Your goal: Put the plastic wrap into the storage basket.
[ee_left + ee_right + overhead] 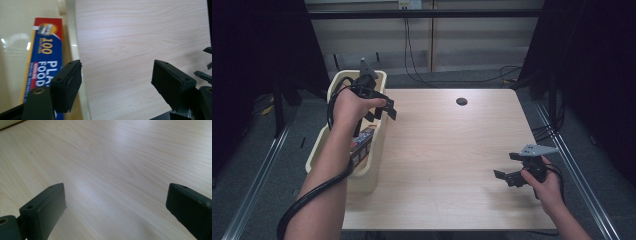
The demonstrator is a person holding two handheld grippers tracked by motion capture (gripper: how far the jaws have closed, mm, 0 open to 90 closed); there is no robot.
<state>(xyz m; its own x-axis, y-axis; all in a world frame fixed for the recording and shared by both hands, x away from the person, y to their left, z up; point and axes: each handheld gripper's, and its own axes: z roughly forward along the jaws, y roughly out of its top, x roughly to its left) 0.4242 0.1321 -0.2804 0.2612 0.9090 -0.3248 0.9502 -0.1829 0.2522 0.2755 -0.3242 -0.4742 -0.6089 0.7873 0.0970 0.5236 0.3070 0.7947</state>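
Note:
A cream plastic bin [318, 148] stands at the table's left edge. Inside it lies a long blue, red and yellow box of plastic food wrap [362, 140]. My left gripper [387, 111] hovers over the bin's right rim, open, nothing between its pads. In the left gripper view the box [45, 62] lies below the left jaw, the bin wall [72, 37] runs beside it, and my left gripper [116, 75] spans the rim and bare table. My right gripper [507, 167] rests low near the table's front right, open and empty; the right gripper view has it [115, 195] over bare wood.
The light wooden table [452, 150] has a dark round cable hole [461, 101] near its far edge. Cables hang along the back wall and lie on the floor to the right. Metal rails run on the floor on both sides of the table.

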